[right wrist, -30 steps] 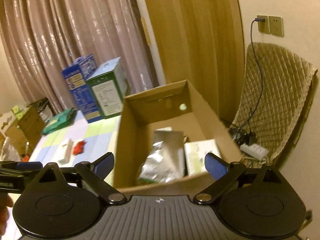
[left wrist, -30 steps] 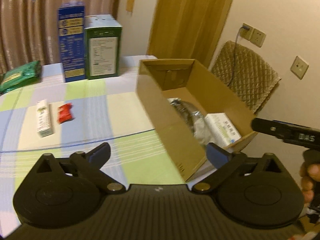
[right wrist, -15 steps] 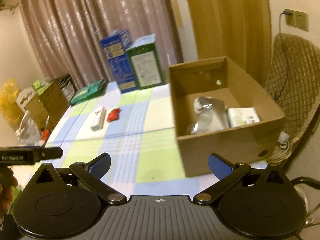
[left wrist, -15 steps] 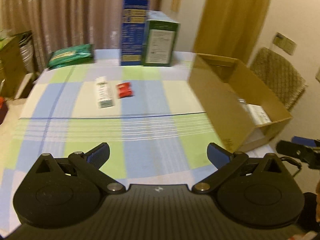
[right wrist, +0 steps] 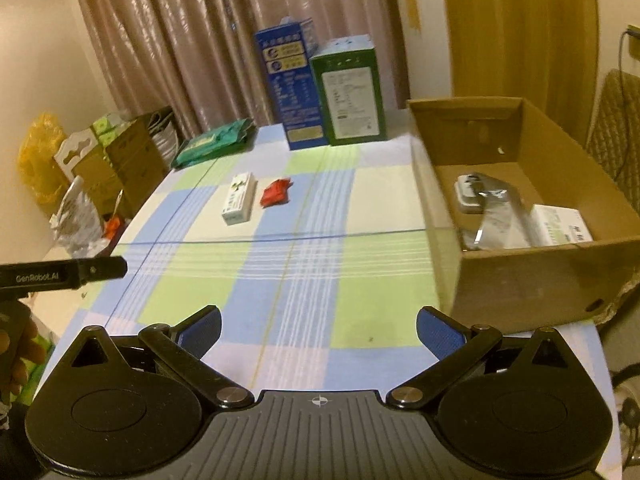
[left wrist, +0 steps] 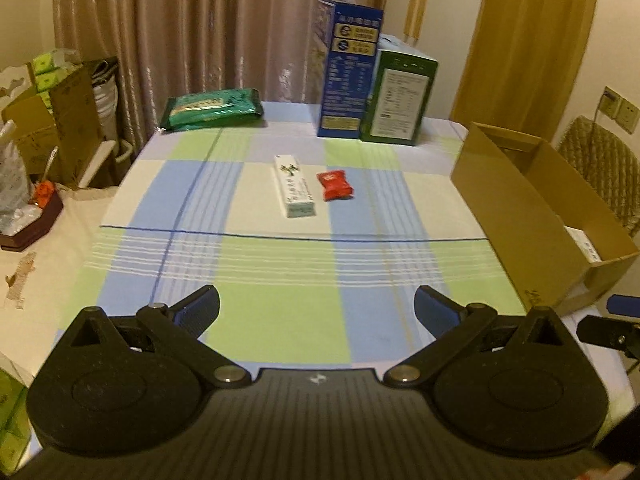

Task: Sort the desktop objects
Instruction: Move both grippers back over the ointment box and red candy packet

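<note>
A white and green tube box (left wrist: 294, 185) (right wrist: 239, 198) lies mid-table beside a small red packet (left wrist: 335, 186) (right wrist: 276, 192). An open cardboard box (left wrist: 532, 208) (right wrist: 532, 280) stands at the table's right edge; it holds a silver pouch (right wrist: 500, 216) and a white carton (right wrist: 560, 226). My left gripper (left wrist: 317, 310) hovers open over the near edge, empty. My right gripper (right wrist: 319, 330) is open too, near the cardboard box's front left corner, with nothing between its fingers.
A tall blue carton (left wrist: 350, 68) and a green carton (left wrist: 400, 96) stand at the table's far side, with a flat green pack (left wrist: 212, 108) to their left. Cardboard boxes and bags (left wrist: 44, 120) crowd the floor at left. A quilted chair (left wrist: 600, 168) sits behind the box.
Both grippers have pulled back and swung left from the cardboard box, so the whole checked tablecloth now shows. Both stayed open and empty.
</note>
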{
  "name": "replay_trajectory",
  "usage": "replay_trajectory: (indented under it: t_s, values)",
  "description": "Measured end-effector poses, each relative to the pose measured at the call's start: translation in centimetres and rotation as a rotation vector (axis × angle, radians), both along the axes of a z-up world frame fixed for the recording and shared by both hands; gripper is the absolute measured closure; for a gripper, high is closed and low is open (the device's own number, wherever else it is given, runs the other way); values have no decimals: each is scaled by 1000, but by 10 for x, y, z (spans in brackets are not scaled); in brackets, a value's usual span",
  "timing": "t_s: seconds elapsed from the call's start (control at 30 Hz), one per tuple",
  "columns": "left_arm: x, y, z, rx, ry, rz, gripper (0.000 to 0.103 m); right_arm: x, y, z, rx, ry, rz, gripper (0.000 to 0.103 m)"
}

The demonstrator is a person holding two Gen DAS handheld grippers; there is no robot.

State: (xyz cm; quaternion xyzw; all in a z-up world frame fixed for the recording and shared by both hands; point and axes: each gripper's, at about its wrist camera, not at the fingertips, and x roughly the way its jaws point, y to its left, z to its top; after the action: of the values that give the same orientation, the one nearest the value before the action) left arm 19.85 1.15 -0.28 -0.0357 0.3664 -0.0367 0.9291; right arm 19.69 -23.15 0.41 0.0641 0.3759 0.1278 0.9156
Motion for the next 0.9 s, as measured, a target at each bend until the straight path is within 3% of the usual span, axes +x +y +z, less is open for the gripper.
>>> replay_trajectory:
  t_s: [0.5, 0.9]
  values:
    - [43, 16, -25, 0, -16, 20, 1, 37, 35, -17, -25, 14, 52, 2]
    - [110, 16, -50, 7, 16, 13, 1, 96, 66, -43, -103, -17, 109, 2]
